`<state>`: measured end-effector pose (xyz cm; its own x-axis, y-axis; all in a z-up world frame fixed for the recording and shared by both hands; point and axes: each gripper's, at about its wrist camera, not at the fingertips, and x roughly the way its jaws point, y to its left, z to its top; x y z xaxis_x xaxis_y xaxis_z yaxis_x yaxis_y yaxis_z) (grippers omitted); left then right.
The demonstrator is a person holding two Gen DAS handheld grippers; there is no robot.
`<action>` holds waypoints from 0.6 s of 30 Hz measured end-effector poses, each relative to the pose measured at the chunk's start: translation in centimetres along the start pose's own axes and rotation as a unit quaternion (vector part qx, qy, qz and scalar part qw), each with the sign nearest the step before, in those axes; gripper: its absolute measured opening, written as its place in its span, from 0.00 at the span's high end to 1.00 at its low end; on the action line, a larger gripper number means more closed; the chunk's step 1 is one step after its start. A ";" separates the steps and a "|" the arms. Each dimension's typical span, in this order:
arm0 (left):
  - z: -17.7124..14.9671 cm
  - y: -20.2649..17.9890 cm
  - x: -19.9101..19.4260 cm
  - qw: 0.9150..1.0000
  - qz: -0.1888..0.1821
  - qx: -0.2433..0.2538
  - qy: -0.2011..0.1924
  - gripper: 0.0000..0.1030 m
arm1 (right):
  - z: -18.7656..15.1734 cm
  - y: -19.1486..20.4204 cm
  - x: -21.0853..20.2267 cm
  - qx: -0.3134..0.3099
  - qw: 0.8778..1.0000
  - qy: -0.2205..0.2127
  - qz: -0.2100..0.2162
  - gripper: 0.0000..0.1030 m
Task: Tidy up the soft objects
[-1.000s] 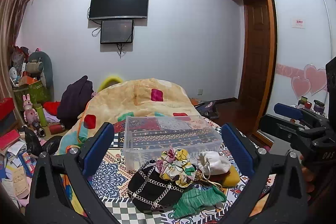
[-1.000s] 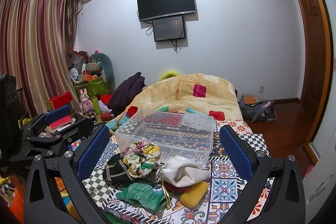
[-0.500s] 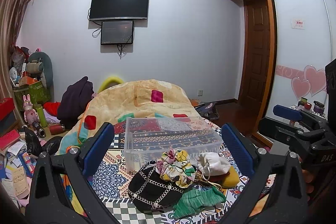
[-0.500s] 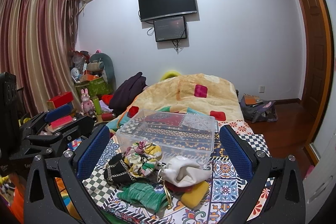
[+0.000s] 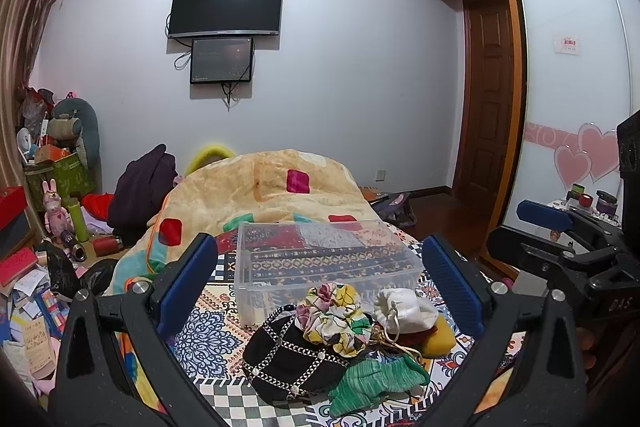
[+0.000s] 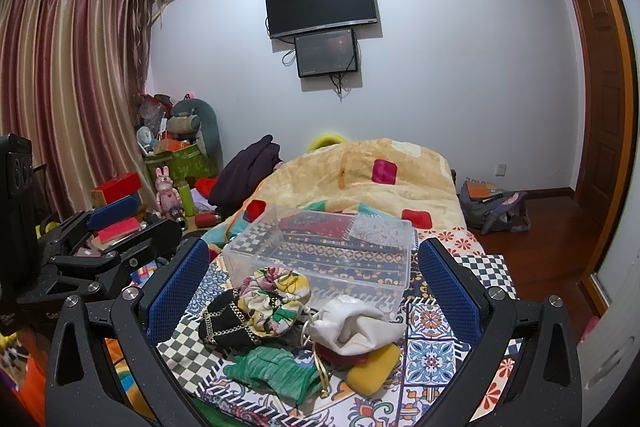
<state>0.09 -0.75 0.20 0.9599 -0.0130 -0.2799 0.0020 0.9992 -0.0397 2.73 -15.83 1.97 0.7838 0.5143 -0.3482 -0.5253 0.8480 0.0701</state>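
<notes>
Holding both tongs spread wide and empty above the bed, you have the left tongs [image 5: 320, 287] and the right tongs [image 6: 314, 291] framing the same small heap on the patchwork-patterned bedspread [image 6: 436, 327]. The clear plastic storage box [image 5: 320, 259] sits just behind the heap, with nothing inside that I can make out. Against its near wall lies the floral fabric scrunchie [image 5: 334, 319], resting on the black quilted pouch with a white chain pattern [image 5: 292, 355]. Just to the right are the white drawstring bag [image 6: 356, 323] and the yellow soft pad [image 6: 374, 369], with the green ribbed cloth [image 6: 276, 371] nearest you. Neither tongs touches anything.
</notes>
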 end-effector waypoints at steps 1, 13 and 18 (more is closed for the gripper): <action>0.0 0.0 0.0 1.000 -0.001 0.001 0.001 0.00 | 0.0 -0.2 0.0 0.002 1.000 0.002 -0.001 0.00; -1.5 1.3 3.5 0.998 -0.001 0.005 0.059 0.00 | -1.2 -3.2 2.2 0.030 0.998 0.053 -0.019 0.00; -3.0 2.0 5.6 0.996 -0.003 0.000 0.088 0.13 | -2.6 -4.1 4.0 0.030 0.995 0.093 -0.029 0.12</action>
<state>4.59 1.08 -4.31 0.8960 -0.0249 -0.4433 0.0071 0.9991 -0.0417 7.17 -17.56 -2.19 0.7347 0.4363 -0.5194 -0.4557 0.8847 0.0986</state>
